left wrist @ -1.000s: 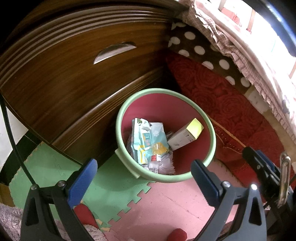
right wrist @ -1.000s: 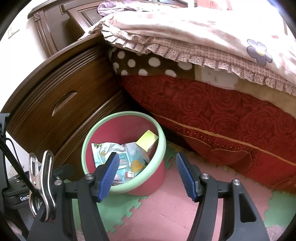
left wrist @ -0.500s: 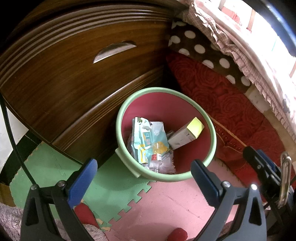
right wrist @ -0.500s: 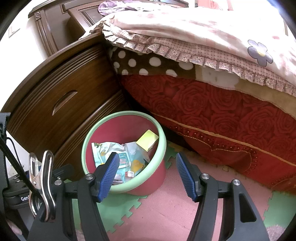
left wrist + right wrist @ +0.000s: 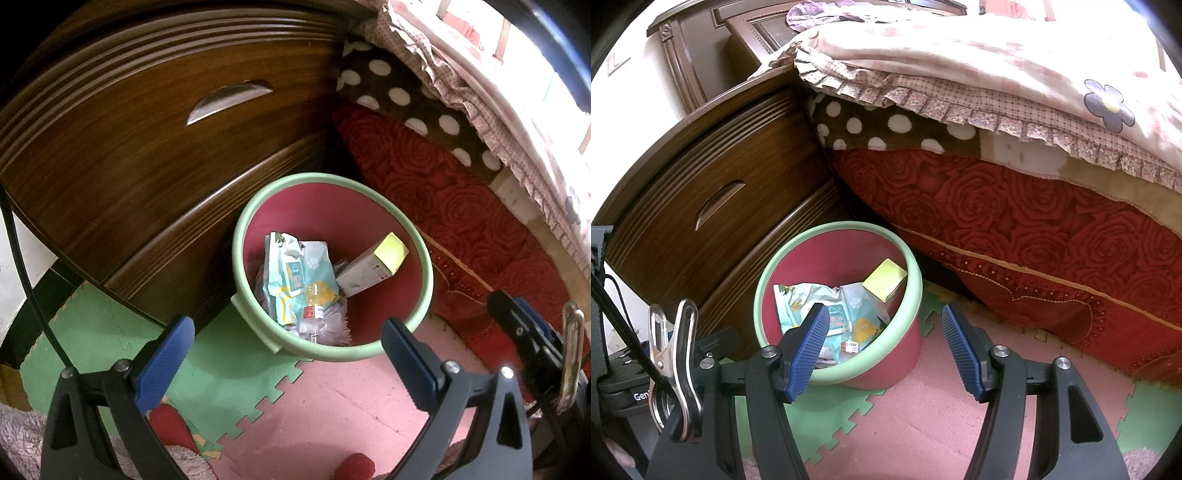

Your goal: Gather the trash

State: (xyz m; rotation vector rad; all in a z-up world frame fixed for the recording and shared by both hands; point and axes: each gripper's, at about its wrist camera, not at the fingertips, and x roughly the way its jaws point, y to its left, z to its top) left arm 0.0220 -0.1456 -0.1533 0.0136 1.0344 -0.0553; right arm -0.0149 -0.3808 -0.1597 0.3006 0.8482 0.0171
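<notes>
- Nothing has shifted since the earlier frames: both grippers hang where they were, and the bin's contents lie unchanged.
- Left gripper [image 5: 288, 354] is spread wide and empty above the foam floor mat [image 5: 332, 410]; right gripper [image 5: 882, 347] is likewise released, holding nothing.
- Its left pad [image 5: 809, 347] covers part of the trash.
- Just beyond, the red bin [image 5: 911, 291] with a green rim stands on the mat, between the wooden drawer chest [image 5: 147, 147] and the bed [image 5: 1015, 206].
- Inside lie a crumpled wrapper [image 5: 295, 273], a small bottle [image 5: 314, 312] that is hard to make out, and a yellow-ended box [image 5: 373, 266] leaning on the wall.
- Bedding runs off the frame's edge.
</notes>
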